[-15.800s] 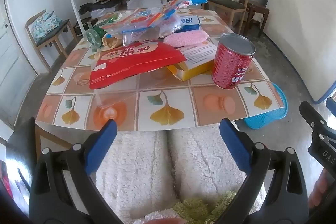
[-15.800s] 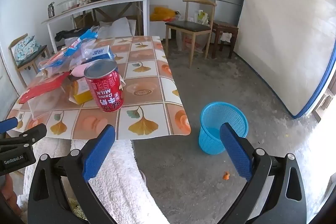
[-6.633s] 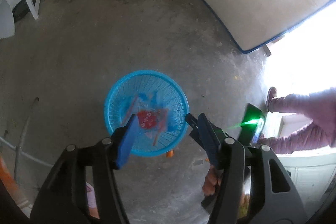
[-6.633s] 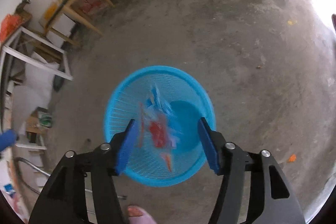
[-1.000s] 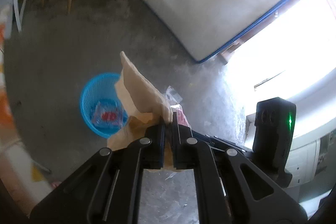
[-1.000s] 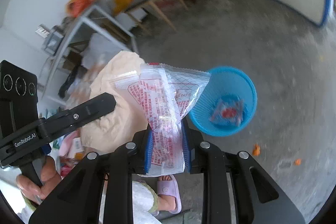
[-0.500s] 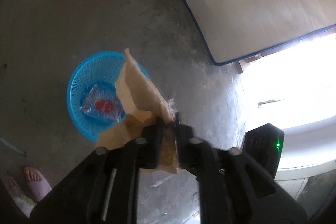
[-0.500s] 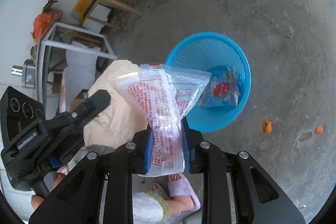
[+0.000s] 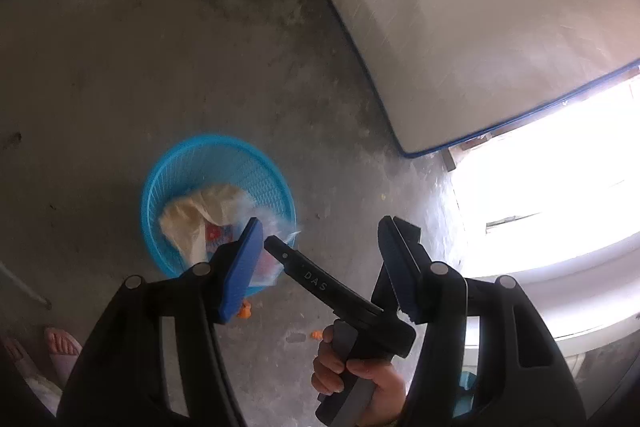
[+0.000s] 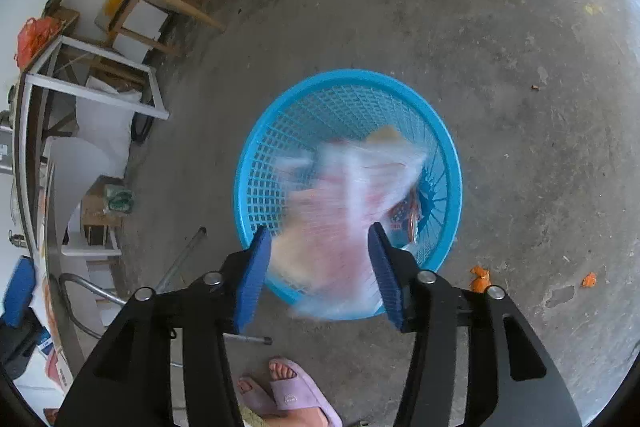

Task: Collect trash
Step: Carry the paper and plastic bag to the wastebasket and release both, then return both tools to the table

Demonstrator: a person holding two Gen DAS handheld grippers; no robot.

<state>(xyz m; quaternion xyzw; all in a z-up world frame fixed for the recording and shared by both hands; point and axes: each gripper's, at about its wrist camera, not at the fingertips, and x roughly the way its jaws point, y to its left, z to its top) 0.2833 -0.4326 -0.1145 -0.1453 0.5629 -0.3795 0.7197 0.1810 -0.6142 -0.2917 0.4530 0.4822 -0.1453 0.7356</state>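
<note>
left wrist view:
left gripper (image 9: 322,261): jaws have just been opening, now apart, nothing between the pads.
brown paper (image 9: 192,213): crumpled, lying inside the blue basket (image 9: 160,171), on top of a red-printed wrapper (image 9: 218,233).
right gripper (image 9: 278,245): only its black tip shows here, reaching over the basket's near rim; a hand (image 9: 360,373) holds its handle; jaw state not readable from this side.
floor scraps (image 9: 244,311): small orange bits on the concrete beside the basket, not collected.

right wrist view:
right gripper (image 10: 320,267): jaws have just been opening, pads apart; the clear printed bag (image 10: 348,195) sits between them as a motion-blurred smear, looks released and dropping, no pad pressing on it.
bag position: over the basket mouth; lower edge overlaps the near rim, so can't tell if all of it lands inside.
basket (image 10: 256,163): upright on the floor, mesh wall, a slippered foot (image 10: 292,393) just below it.
orange scraps (image 10: 480,277): on the floor just right of the basket.

handling (judgement):
bag: light, limp, slick film; drifts when let go. pinch a folded edge or bunched corner, not the flat face.
paper: light, soft, holds creases; any raised fold works.
scraps: tiny, probably squashy; need a near-closed pinch flat to the floor.
</note>
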